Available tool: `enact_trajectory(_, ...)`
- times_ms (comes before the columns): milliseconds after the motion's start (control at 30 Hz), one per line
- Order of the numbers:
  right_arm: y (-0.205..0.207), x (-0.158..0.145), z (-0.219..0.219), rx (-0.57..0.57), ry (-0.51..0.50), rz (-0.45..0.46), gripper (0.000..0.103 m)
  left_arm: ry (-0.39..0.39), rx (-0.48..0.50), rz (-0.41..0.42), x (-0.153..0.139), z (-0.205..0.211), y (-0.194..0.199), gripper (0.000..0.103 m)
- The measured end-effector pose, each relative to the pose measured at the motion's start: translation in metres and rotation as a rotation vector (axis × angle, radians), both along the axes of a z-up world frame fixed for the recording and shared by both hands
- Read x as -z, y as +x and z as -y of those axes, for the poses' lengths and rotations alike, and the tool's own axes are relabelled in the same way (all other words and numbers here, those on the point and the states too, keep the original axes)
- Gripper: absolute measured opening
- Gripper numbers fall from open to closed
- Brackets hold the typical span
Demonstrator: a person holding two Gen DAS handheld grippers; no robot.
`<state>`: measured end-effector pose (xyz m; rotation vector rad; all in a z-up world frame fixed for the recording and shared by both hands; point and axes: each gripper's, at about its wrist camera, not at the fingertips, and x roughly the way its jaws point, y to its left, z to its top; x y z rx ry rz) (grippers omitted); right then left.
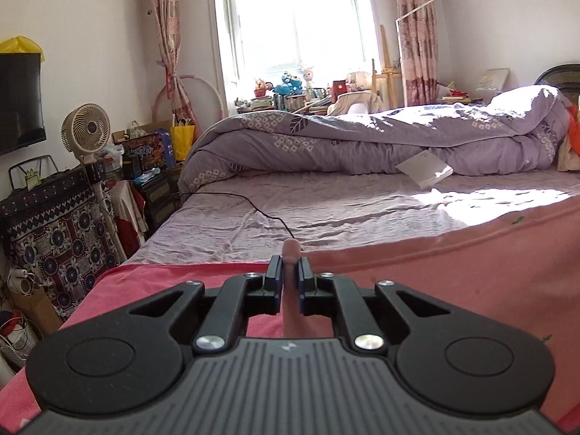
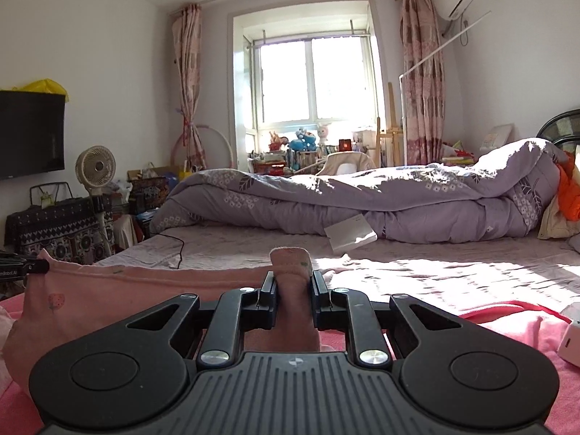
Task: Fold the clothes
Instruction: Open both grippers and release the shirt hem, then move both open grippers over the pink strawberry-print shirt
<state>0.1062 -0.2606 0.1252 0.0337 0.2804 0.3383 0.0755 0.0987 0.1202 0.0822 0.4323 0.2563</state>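
A pale pink garment [image 1: 453,282] with small printed motifs hangs stretched above the bed. My left gripper [image 1: 290,264] is shut on a bunched edge of it, and the fabric pokes up between the pads. In the right wrist view my right gripper [image 2: 291,279] is shut on another bunched edge of the same garment [image 2: 108,297]. The cloth spans leftward from there to my left gripper's fingertips [image 2: 36,266] at the picture's left edge, which pinch its far corner. Below the garment lies a brighter pink blanket [image 1: 152,279].
A rolled purple floral quilt [image 1: 362,137] lies along the bed's far side, with a white box [image 1: 424,172] against it. A black cable [image 1: 253,206] trails over the lilac sheet. A standing fan [image 1: 87,134] and clutter line the left wall. A white device [image 2: 571,340] lies at the right.
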Motion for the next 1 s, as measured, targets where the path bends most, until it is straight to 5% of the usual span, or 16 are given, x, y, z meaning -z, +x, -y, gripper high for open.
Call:
enact_trajectory(133,0.088,0.061,-0.019,0.039,0.002,-0.232,0.021,0.000,-0.133,-0.172,0.058,-0.016,0.070,0.011)
enact_trajectory(200,0.123,0.095,-0.026,0.072,-0.017,-0.341,0.029,0.017,-0.188,-0.235,0.089,-0.023,0.083,0.012)
enact_trajectory(233,0.127,0.104,-0.026,0.084,-0.021,-0.359,0.042,0.005,-0.197,-0.256,0.100,-0.028,0.085,0.012)
enact_trajectory(367,0.122,0.121,-0.012,0.131,0.045,-0.363,0.060,-0.039,-0.211,-0.234,0.102,-0.041,0.077,0.018)
enact_trajectory(467,0.110,0.115,0.002,0.196,0.062,-0.330,0.060,0.002,-0.217,-0.156,0.081,-0.035,0.059,0.018)
enact_trajectory(567,0.086,0.097,0.009,0.229,0.080,-0.240,0.060,-0.024,-0.076,-0.083,0.051,-0.013,0.038,0.018)
enact_trajectory(600,0.078,0.091,0.008,0.185,0.104,-0.222,0.060,-0.041,-0.001,-0.074,0.045,-0.002,0.034,0.019)
enact_trajectory(667,0.075,0.077,-0.002,0.019,0.171,-0.249,0.060,-0.067,0.164,-0.089,0.043,0.025,0.035,0.042)
enact_trajectory(733,0.077,0.068,-0.020,-0.123,0.181,-0.298,0.060,-0.035,0.253,-0.140,0.056,0.052,0.047,0.046)
enact_trajectory(833,0.073,0.082,-0.069,-0.205,0.007,-0.308,0.067,0.061,0.177,-0.262,0.099,0.069,0.074,0.046)
enact_trajectory(900,0.077,0.107,-0.100,-0.142,-0.182,-0.317,0.077,0.050,0.166,-0.241,0.111,0.063,0.076,0.049)
enact_trajectory(1000,0.088,0.116,-0.095,-0.102,-0.131,-0.362,0.087,0.102,0.101,-0.231,0.100,0.057,0.080,0.049)
